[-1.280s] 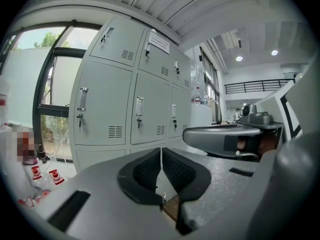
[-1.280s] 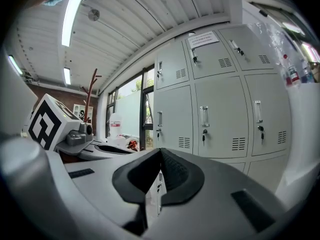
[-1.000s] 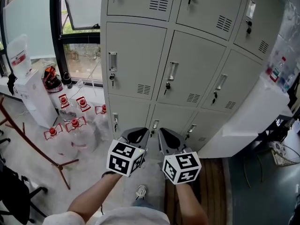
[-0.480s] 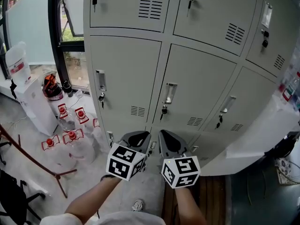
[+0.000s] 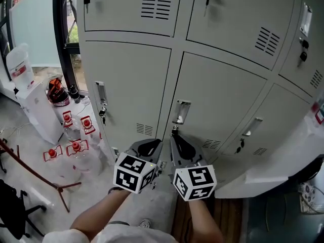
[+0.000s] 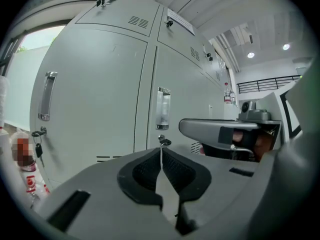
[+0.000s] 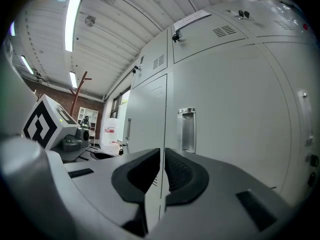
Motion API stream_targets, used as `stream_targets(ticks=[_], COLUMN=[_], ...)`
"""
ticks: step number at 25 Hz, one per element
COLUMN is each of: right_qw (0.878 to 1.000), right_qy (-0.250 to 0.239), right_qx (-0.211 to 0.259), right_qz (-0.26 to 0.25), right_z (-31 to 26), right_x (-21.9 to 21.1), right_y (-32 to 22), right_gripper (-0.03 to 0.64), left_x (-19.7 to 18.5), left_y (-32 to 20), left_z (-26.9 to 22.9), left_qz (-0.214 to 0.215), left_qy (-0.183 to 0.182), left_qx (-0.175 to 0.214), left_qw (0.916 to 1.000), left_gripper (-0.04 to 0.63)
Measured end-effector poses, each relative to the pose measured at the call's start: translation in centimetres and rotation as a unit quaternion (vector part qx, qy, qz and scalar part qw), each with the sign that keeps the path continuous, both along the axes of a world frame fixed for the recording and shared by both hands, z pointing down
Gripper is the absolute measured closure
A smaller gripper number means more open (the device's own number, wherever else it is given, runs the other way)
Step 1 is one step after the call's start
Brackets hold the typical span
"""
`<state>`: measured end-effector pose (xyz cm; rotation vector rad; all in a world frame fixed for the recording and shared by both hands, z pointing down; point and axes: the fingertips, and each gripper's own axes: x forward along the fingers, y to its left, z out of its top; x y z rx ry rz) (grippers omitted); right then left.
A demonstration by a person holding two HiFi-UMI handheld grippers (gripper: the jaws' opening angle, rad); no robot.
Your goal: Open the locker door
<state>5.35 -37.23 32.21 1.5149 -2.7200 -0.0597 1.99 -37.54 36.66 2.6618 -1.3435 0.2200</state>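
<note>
- The left gripper (image 5: 150, 147) and the right gripper (image 5: 178, 145) are held side by side, close together, low in the head view, and both point at the bank of grey lockers (image 5: 167, 42).
- The left gripper's jaws are together, with the black pads meeting along a thin seam and nothing between them.
- The right gripper's jaws are likewise pressed together and empty.
- Neither gripper touches the lockers; both hang just short of the doors.
- The middle locker door (image 5: 217, 97) is directly beyond the grippers. It is closed and sits flush with its neighbours.
- Its recessed metal handle (image 5: 180, 112) is on the door's left edge, just above and beyond the right gripper's tips, and a key (image 5: 174, 130) hangs from the lock right beneath it.
- In the right gripper view this handle appears just right of the closed jaws, near the seam between two doors.
- The left locker door (image 5: 126, 85) is also shut, with its own handle (image 5: 101, 92) and hanging keys (image 5: 103, 114) on its left edge.
- Far left on the floor are several clear water bottles with red caps (image 5: 76, 147), beside a white water dispenser (image 5: 38, 113) under a window (image 5: 71, 34).
- A red stand (image 5: 30, 172) crosses the near-left floor.
</note>
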Motion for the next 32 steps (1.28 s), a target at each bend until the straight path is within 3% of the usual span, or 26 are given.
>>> stream_targets(ticks=[2, 6, 21, 32], right_qw=[1.000, 1.000, 0.999, 0.998], right_qy=[0.004, 0.005, 0.015, 0.012], right_qx=[0.005, 0.002, -0.004, 0.000], right_qz=[-0.003, -0.003, 0.046, 0.067], right_z=[-0.2, -0.5, -1.3, -2.1], right_x=[-0.1, -0.2, -0.8, -1.8], right_y=[-0.7, -2.1, -6.5, -7.4], right_gripper=[0.607, 0.531, 0.460, 0.457], left_x=[0.1, 0.1, -0.6, -1.1], left_y=[-0.7, -1.8, -5.4, -5.5], left_z=[0.0, -0.2, -0.7, -0.9], left_qz=[-0.001, 0.000, 0.064, 0.108], left_qy=[-0.001, 0.000, 0.008, 0.007], left_qx=[0.001, 0.004, 0.008, 0.009], left_qw=[1.0000, 1.0000, 0.9979, 0.9941], left_gripper=[0.589, 0.589, 0.588, 0.589])
